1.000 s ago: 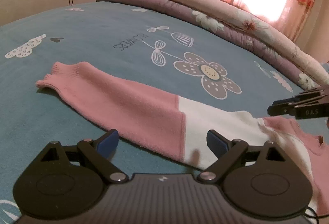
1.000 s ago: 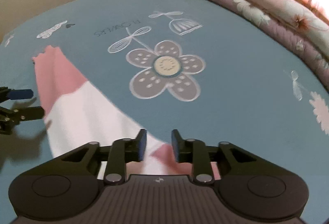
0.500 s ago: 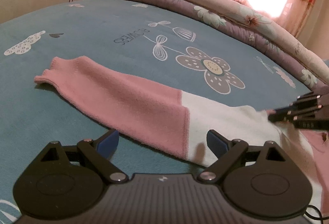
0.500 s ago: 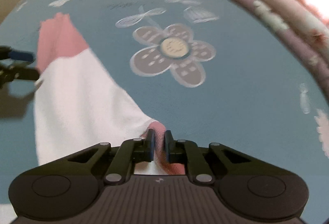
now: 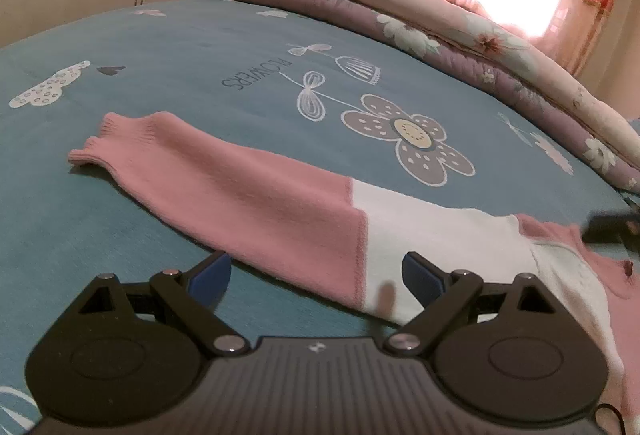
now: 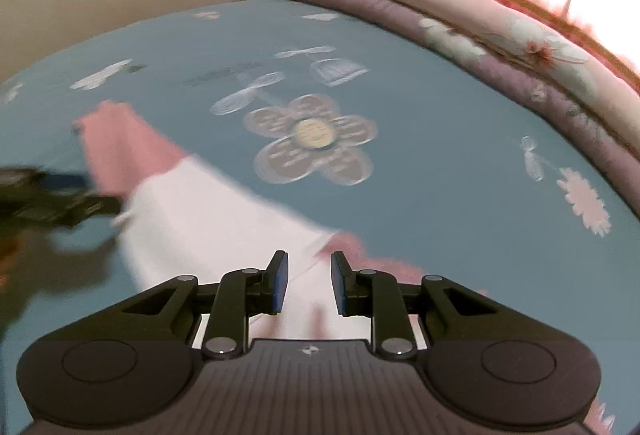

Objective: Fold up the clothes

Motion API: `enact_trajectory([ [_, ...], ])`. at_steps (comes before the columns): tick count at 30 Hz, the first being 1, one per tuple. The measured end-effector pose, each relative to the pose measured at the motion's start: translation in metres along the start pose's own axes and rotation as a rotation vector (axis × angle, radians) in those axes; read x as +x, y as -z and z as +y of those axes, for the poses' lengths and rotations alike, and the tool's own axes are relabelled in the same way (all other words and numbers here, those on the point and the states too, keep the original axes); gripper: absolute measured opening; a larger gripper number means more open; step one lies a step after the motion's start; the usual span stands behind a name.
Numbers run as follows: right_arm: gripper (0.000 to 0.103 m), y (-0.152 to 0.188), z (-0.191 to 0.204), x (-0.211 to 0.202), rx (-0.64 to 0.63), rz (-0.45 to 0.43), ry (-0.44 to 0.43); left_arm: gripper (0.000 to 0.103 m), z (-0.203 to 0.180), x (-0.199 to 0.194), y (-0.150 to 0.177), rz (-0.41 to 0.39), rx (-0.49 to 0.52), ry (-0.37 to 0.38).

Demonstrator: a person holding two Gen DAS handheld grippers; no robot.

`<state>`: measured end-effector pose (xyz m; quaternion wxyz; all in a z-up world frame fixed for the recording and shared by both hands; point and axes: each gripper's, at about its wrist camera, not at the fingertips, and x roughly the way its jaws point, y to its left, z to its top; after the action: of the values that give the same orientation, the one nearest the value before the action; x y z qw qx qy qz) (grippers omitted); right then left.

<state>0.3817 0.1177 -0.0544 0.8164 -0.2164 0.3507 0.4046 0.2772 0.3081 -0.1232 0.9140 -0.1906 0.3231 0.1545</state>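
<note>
Both black grippers stand open with nothing held: left gripper (image 5: 314, 277) wide, right gripper (image 6: 307, 285) just parted. One soft knit pink-and-white sweater (image 5: 288, 203) lies flat on the teal bedspread (image 5: 200, 47)

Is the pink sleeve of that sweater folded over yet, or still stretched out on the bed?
Still stretched out. The sleeve lies flat and straight on the blue bedsheet, cuff pointing away from the sweater's body.

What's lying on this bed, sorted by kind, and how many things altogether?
Pink and white knitted sweater: 1
Rolled floral quilts, pink and purple: 2
Black two-finger grippers: 2, left gripper, right gripper
Teal flower-print bedsheet: 1
Total: 6
</note>
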Motion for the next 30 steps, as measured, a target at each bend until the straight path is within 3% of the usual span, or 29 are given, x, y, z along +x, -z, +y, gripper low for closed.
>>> enact_trajectory([
  [1,0.047,0.009,0.010,-0.005,-0.012,0.004,-0.014,0.093,0.000,-0.001,0.000,-0.003,-0.001,0.003],
  [4,0.047,0.035,0.042,-0.007,-0.064,0.041,0.020,0.093,0.001,-0.003,-0.001,-0.008,-0.013,0.017],
  [6,0.040,0.050,0.062,-0.003,-0.103,0.080,0.078,0.093,0.002,-0.003,-0.001,-0.008,-0.021,0.019],
  [7,0.027,0.055,0.066,0.002,-0.081,0.100,0.084,0.093,0.003,-0.003,-0.001,-0.007,-0.025,0.018],
  [10,0.024,0.061,0.063,0.021,0.042,0.130,0.058,0.093,0.005,-0.004,-0.001,-0.006,-0.040,0.025],
  [13,0.036,0.057,0.054,0.026,0.141,0.116,0.002,0.093,0.005,-0.003,-0.001,-0.001,-0.042,0.029],
  [18,0.036,0.059,0.044,-0.005,0.165,0.072,-0.070,0.093,0.001,-0.004,-0.002,-0.002,-0.038,0.050],
  [21,0.036,0.067,0.031,-0.019,0.245,0.014,-0.014,0.093,-0.005,-0.005,-0.001,-0.002,-0.029,0.076],
  [24,0.037,0.077,0.031,-0.006,0.274,0.037,0.075,0.093,-0.018,-0.004,0.001,-0.004,0.009,0.108],
  [26,0.034,0.084,0.036,0.006,0.299,0.080,0.023,0.093,-0.027,-0.004,0.003,-0.007,0.042,0.122],
  [28,0.033,0.080,0.036,-0.001,0.258,0.065,-0.034,0.093,-0.034,-0.004,0.005,-0.011,0.075,0.134],
  [30,0.033,0.071,0.025,-0.013,0.233,0.002,-0.012,0.093,-0.038,-0.003,0.006,-0.011,0.097,0.138],
])
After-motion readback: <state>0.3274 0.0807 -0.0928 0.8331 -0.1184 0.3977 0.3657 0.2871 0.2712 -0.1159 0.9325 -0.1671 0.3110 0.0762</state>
